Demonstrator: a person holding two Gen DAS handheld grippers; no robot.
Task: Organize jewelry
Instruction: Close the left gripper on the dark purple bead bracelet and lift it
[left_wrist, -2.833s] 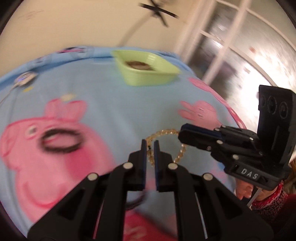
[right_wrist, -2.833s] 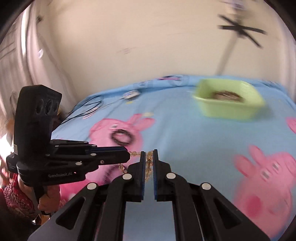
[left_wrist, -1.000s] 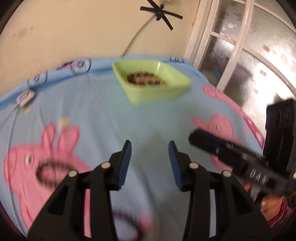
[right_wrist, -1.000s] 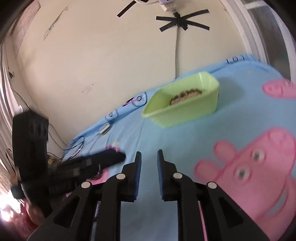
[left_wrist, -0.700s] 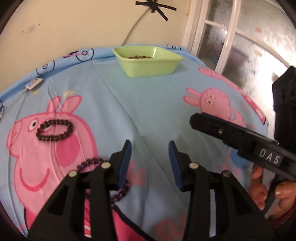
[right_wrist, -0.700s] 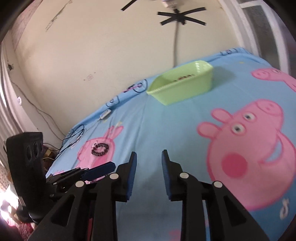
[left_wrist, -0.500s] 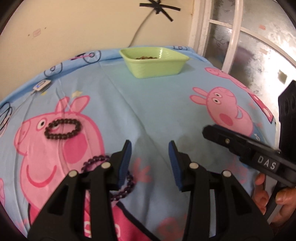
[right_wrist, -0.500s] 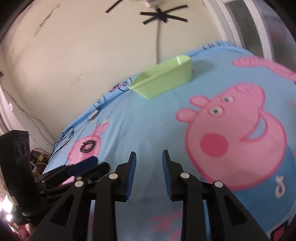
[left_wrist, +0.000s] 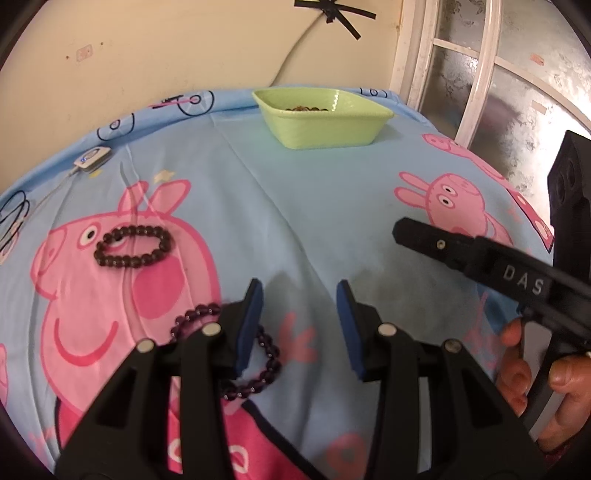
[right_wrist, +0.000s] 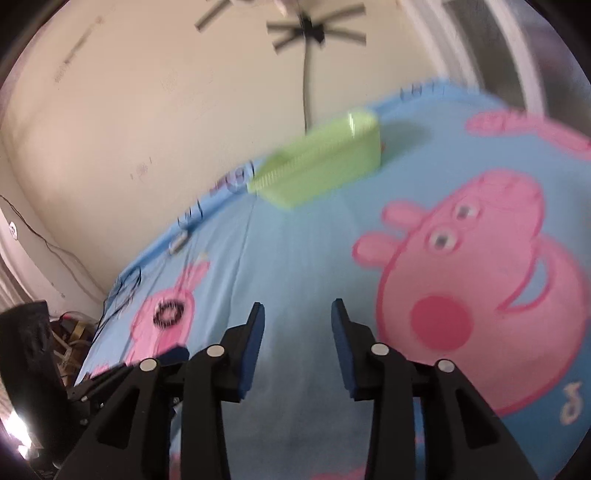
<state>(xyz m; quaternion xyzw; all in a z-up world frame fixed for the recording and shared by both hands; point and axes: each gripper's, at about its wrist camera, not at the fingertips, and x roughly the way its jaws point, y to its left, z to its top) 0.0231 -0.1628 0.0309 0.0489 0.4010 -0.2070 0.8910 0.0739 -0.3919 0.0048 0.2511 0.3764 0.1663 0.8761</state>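
- Left tongs (left_wrist: 299, 328) stand apart with nothing between the pads; I have them angled down over the sheet (left_wrist: 314, 206).
- Left view: a purple bracelet (left_wrist: 266, 350) lies on the sheet, partly hidden under the left finger. A dark bracelet (left_wrist: 135, 246) lies further out on the pig print. The green tray (left_wrist: 325, 122) sits at the far edge with beads already in it.
- Judgement: at least one piece is stowed; two bracelets are left.
- Right tongs (right_wrist: 297, 332) in their own view: jaws have just been opening, nothing between them, tilted over bare sheet.
- Right view: the tray is blurred and the dark bracelet shows at far left.
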